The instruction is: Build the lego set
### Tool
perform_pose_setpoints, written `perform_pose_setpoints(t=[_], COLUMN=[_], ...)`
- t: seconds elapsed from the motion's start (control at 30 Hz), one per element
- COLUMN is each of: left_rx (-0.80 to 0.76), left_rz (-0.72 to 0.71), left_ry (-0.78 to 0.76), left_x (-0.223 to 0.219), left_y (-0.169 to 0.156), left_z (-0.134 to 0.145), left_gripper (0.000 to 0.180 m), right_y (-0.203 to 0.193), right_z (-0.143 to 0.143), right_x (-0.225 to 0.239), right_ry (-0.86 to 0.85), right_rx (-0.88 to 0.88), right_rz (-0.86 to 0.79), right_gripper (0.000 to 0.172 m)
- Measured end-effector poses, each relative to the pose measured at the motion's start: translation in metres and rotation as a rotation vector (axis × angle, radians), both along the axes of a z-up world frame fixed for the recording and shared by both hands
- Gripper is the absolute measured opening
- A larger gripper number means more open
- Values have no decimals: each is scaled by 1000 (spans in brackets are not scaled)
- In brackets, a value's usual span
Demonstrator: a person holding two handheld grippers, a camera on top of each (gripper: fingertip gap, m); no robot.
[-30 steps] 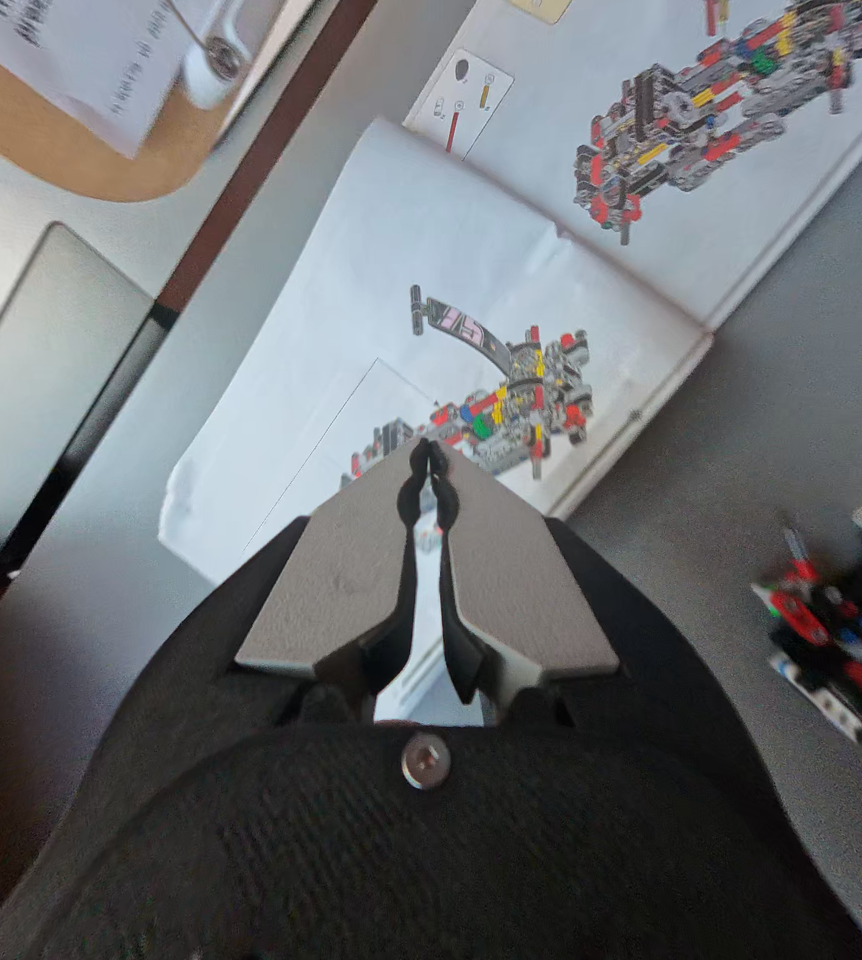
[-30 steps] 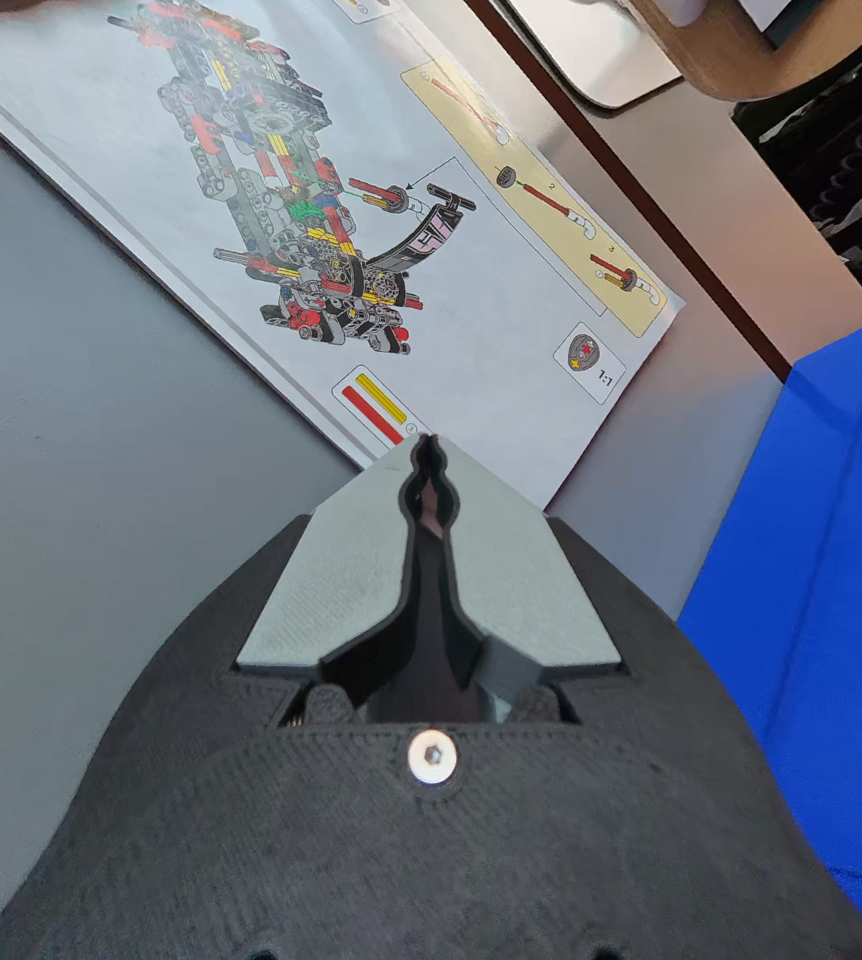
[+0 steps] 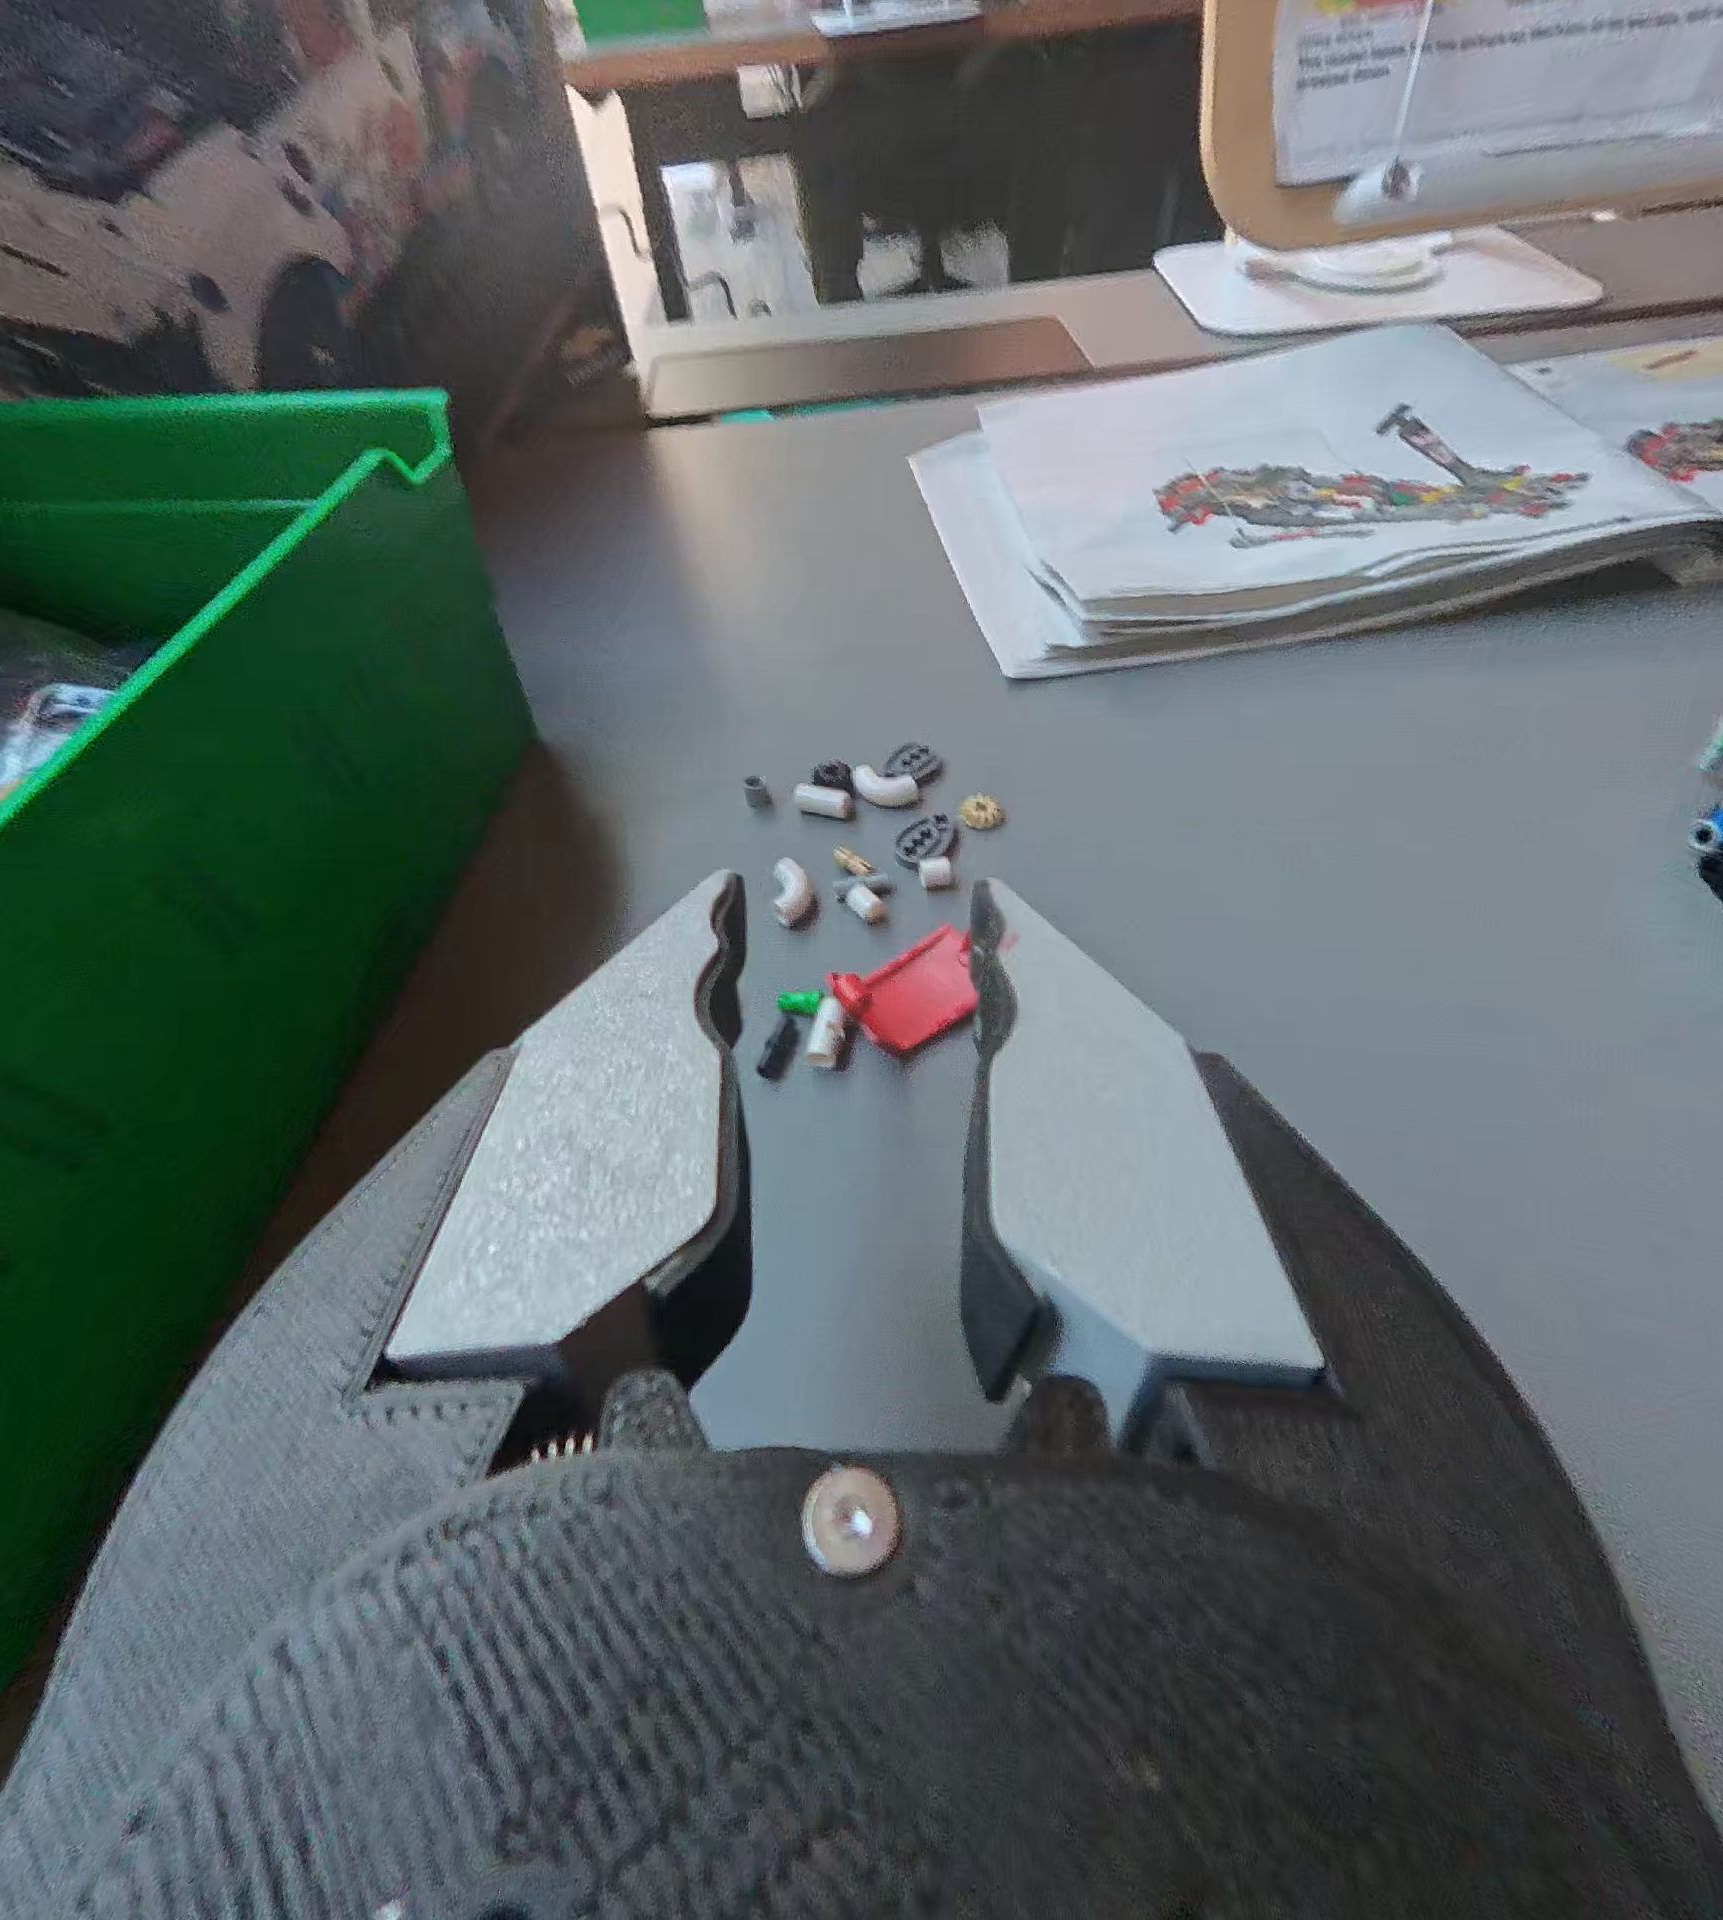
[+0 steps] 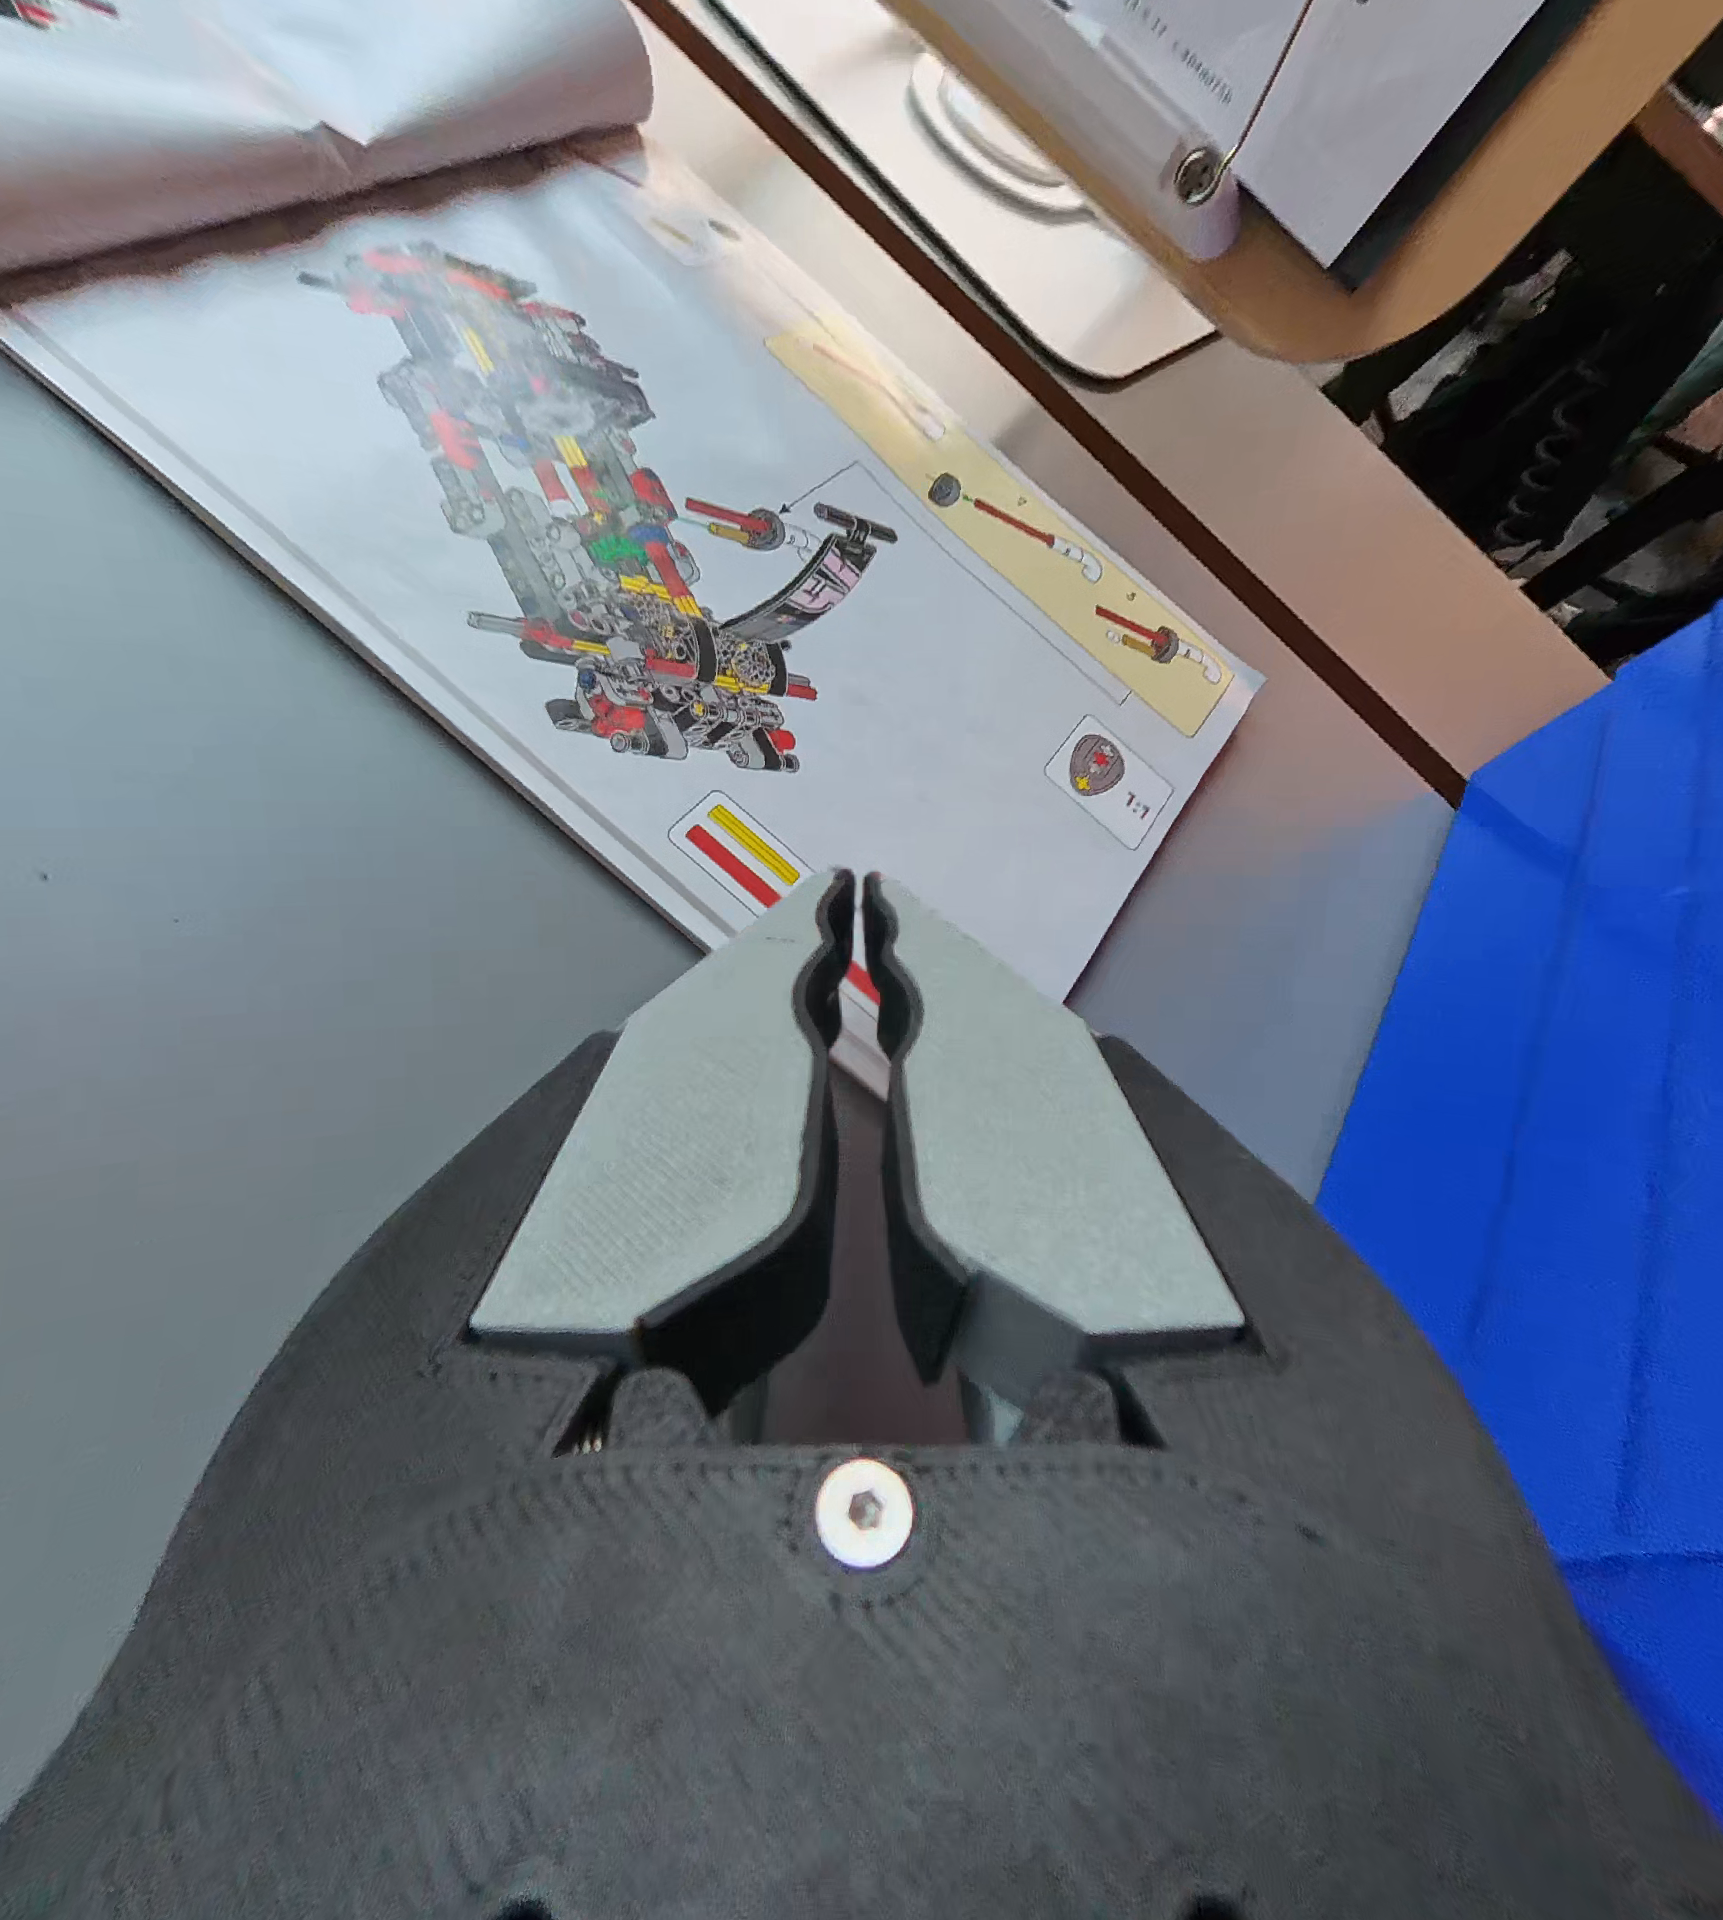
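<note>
- While spread wide and bare, the left gripper's [image 3: 852, 914] fingers frame a flat red plastic panel [image 3: 914, 987] on the dark grey counter [image 3: 1304, 1039], mid-frame.
- At frame centre, the right gripper's [image 4: 857, 883] fingers are seen nearly closed, bare, above a white illustrated instruction booklet [image 4: 940, 727].

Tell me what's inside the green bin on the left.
The green bin shows only a blurred, shiny mix of dark, white and blue near its left side, maybe bagged parts. I cannot tell what they are; the near wall covers the rest.
</note>
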State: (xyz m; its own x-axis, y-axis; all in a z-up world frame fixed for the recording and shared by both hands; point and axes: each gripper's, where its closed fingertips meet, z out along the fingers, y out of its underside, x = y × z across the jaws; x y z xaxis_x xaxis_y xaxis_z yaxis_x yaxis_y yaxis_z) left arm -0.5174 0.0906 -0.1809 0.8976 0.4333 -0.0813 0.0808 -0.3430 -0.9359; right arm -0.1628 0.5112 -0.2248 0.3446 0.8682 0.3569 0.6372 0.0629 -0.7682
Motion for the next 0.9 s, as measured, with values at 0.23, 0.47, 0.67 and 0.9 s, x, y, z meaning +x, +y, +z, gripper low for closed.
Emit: perform_pose_setpoints(t=[0.23, 0.47, 0.67, 0.9], left_rx=[81, -2, -26, 56], left_rz=[17, -18, -30, -59], left_ry=[118, 97, 98, 90], left_x=[-12, -13, -18, -13], left_y=[11, 21, 25, 22], left_z=[16, 4, 0, 11], left_gripper=[35, 32, 26, 29], right_y=[-11, -20, -29, -32], right_z=[10, 16, 29, 36], right_x=[-7, -20, -13, -19], right_ry=[90, 153, 288, 340], right_rx=[-57, -118, -185, -197], right_rz=[51, 112, 133, 157], right_gripper=[1, 3, 0, 0])
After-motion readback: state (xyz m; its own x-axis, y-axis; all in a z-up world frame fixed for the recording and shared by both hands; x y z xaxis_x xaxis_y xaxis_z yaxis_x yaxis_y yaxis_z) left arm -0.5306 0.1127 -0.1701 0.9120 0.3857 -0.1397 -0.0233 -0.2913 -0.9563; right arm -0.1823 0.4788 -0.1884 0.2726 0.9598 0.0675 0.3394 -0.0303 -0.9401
